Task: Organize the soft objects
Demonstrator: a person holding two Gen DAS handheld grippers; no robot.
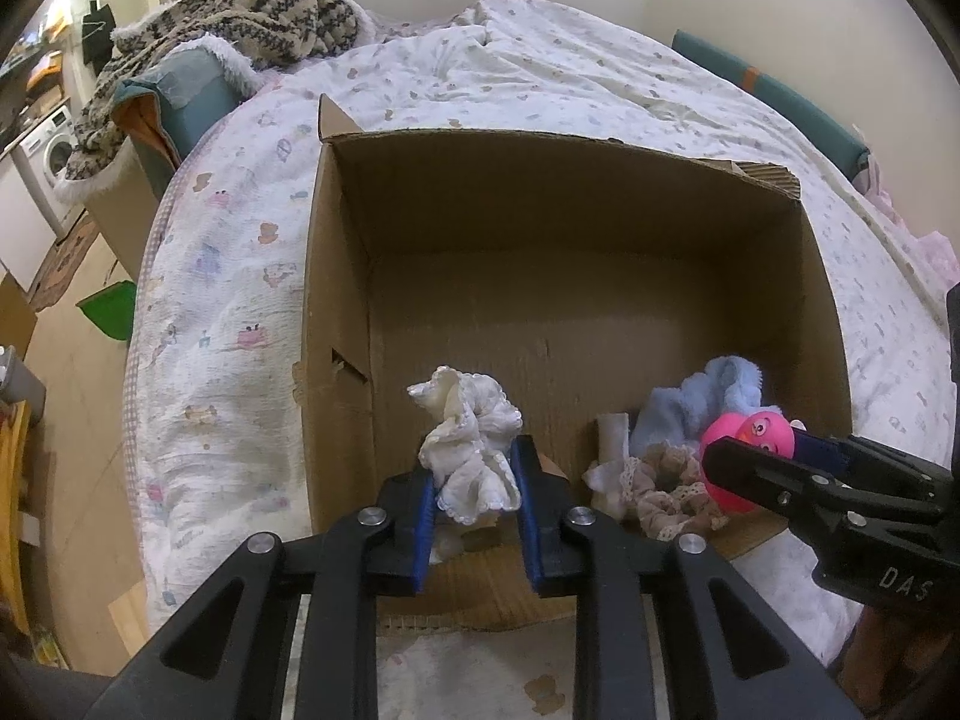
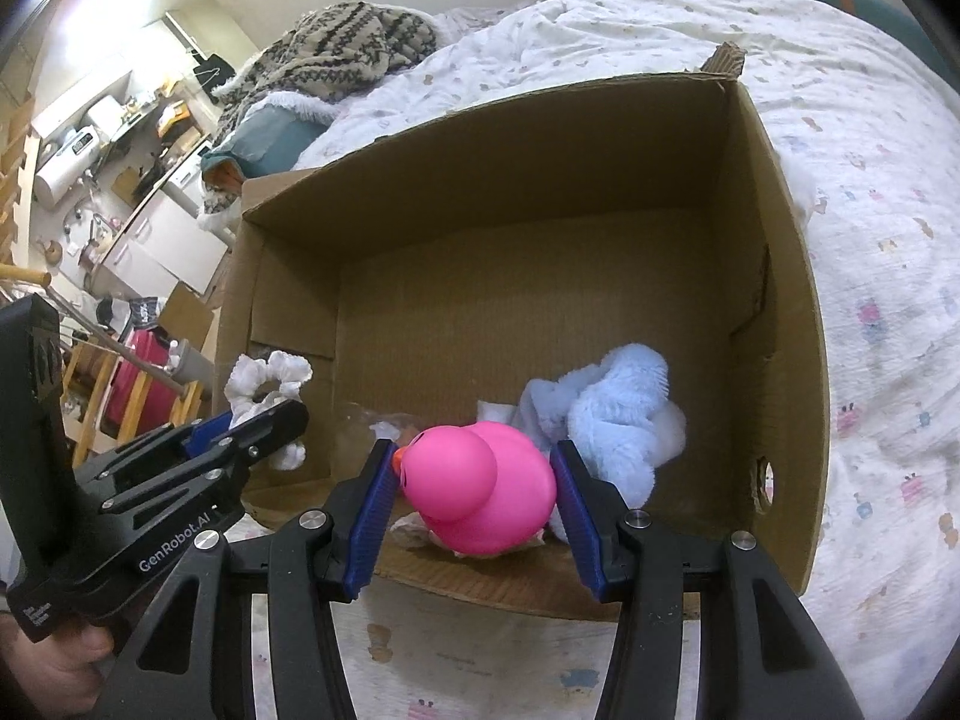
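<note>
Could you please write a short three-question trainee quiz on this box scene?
1. True or false: the left gripper holds a white scrunchie over the box.
2. What does the right gripper hold? A) blue plush B) pink duck C) beige scrunchie
3. Fill in: the blue plush lies inside the ____.

Key:
1. True.
2. B: its jaws are shut on the pink duck.
3. Box; the beige scrunchie lies there too.
</note>
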